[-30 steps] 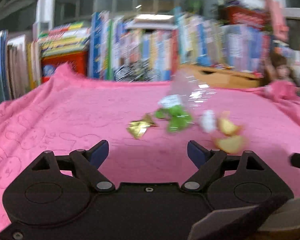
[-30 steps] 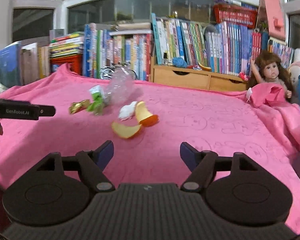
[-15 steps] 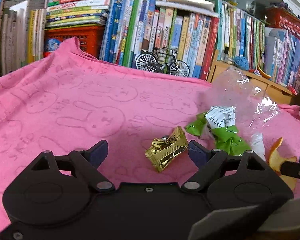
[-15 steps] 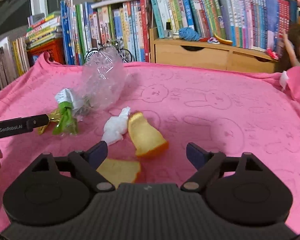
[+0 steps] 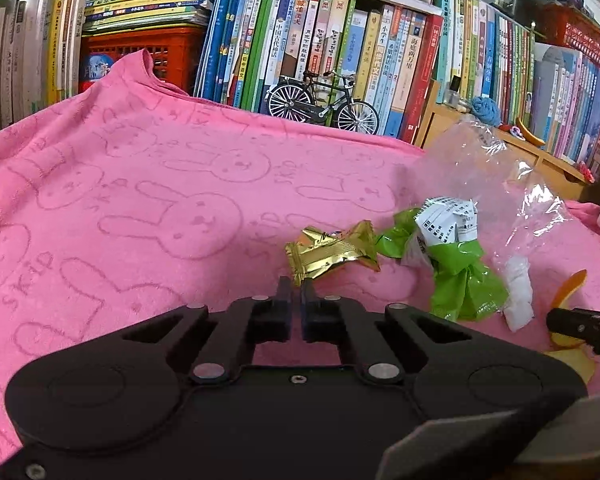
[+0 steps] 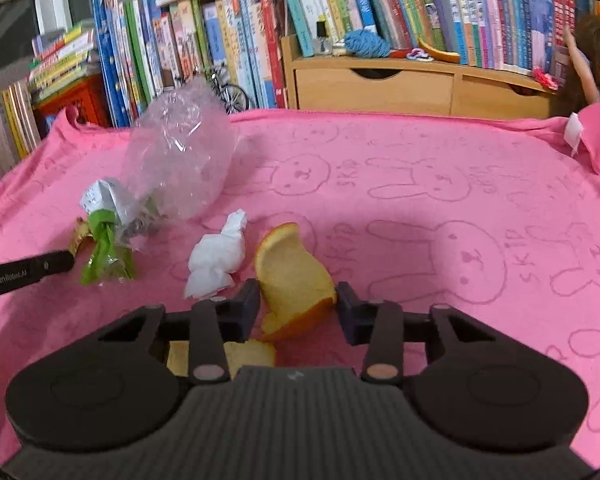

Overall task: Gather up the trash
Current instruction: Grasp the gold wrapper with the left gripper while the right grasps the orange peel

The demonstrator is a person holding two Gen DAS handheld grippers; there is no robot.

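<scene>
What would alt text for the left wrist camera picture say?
The left gripper is shut on a corner of a gold foil wrapper lying on a pink bunny-print cloth. To the wrapper's right lie a crumpled green wrapper and a clear plastic bag; bookshelves stand behind.

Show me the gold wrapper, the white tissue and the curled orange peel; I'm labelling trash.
gold wrapper (image 5: 332, 254), left wrist view, middle of the foil.
white tissue (image 6: 217, 261), right wrist view, centre of the wad.
curled orange peel (image 6: 294, 276), right wrist view, pale inner face.

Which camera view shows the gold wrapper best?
The left wrist view: the gold wrapper lies whole in the centre, with the shut left gripper pinching its near corner. The right wrist view shows only a gold sliver behind the green wrapper.
</scene>
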